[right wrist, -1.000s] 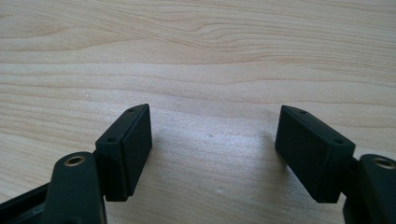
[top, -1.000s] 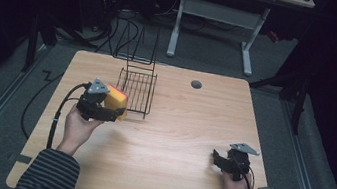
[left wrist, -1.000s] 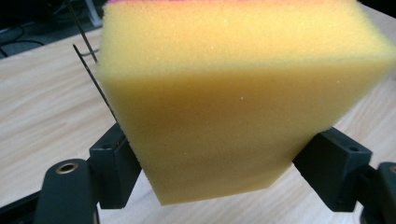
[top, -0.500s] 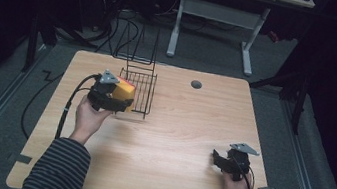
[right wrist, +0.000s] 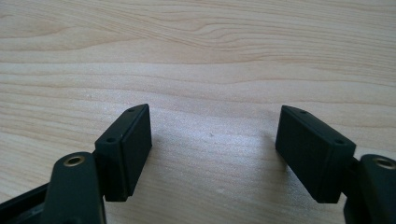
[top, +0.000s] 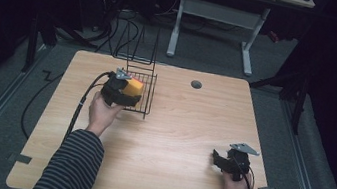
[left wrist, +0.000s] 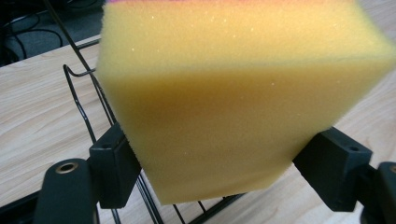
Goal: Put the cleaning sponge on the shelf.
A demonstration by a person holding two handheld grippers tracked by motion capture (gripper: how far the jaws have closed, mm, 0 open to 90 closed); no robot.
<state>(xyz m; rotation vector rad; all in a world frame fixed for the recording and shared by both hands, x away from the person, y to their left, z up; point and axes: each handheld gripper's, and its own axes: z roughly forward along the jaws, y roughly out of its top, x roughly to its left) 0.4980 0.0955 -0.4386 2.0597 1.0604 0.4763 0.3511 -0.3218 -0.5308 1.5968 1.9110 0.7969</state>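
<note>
Now, in the high view, the left gripper (top: 126, 93) sits left of centre in the frame, at the near-left edge of the black wire rack (top: 143, 96), with its fingers pinching a yellow sponge (top: 133, 87). The sponge is held over the rack's left rim, above the counter (top: 174, 141), not resting on it. In the left gripper view the sponge (left wrist: 233, 102) is a rectangular block, clamped across its lower part by both pads, one at lower left and one at lower right; its long axis runs up and away from the fingers toward the top of the frame, and a thin pink layer shows along its far top edge. Whether the sponge touches the rack wires (left wrist: 88, 107) seen at left and below it I cannot tell; the wires are partly hidden behind the block.

The right gripper (top: 219, 162) lies low at the lower right of the high view, near the counter's near-right corner and well apart from the rack. In the right gripper view its fingers (right wrist: 128, 149) stand spread with bare wood between them.

Open room: the middle and right of the counter are free; a round grommet (top: 196, 84) sits near the far edge.
</note>
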